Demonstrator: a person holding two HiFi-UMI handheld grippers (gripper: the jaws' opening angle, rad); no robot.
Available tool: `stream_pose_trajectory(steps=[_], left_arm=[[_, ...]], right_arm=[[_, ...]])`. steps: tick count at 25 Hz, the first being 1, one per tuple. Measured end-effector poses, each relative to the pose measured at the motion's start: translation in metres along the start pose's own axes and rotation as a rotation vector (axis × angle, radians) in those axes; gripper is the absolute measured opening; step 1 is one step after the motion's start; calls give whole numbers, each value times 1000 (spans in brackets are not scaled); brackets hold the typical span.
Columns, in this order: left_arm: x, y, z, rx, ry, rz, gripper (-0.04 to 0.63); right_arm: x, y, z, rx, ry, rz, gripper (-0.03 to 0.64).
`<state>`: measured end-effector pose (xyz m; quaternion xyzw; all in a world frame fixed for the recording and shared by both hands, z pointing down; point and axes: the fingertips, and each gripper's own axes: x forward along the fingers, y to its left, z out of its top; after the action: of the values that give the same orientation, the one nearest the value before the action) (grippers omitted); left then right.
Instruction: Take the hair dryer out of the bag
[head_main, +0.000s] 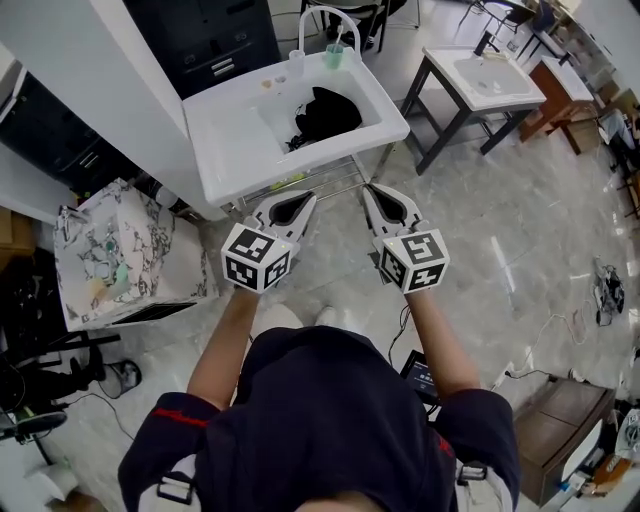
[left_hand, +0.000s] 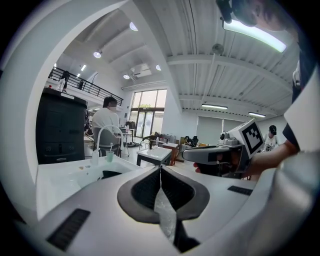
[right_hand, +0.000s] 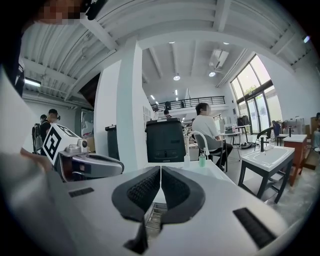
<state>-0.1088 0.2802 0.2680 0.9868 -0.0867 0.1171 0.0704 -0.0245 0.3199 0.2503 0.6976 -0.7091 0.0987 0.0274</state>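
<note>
Only the head view is showing the white sink whole, with a second sink well apart behind it and one black bag lying in the nearer basin, the hair dryer itself not showing. The gripper views are instead showing a seated person beyond the tap. Both forearms are reaching forward side by side, with the left gripper and right gripper hovering near the sink's front edge, each with jaws pressing together on nothing, and one green cup is standing by the tap.
</note>
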Motion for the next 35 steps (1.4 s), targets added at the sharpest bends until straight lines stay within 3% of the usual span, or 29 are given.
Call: stream_pose_trajectory(steps=[14, 35], left_arm=[[28, 8, 0, -10, 20, 21, 15], [88, 133, 14, -50, 48, 48, 15]], right_arm=[[24, -20, -13, -7, 25, 24, 35], [150, -68, 1, 28, 59, 23, 35]])
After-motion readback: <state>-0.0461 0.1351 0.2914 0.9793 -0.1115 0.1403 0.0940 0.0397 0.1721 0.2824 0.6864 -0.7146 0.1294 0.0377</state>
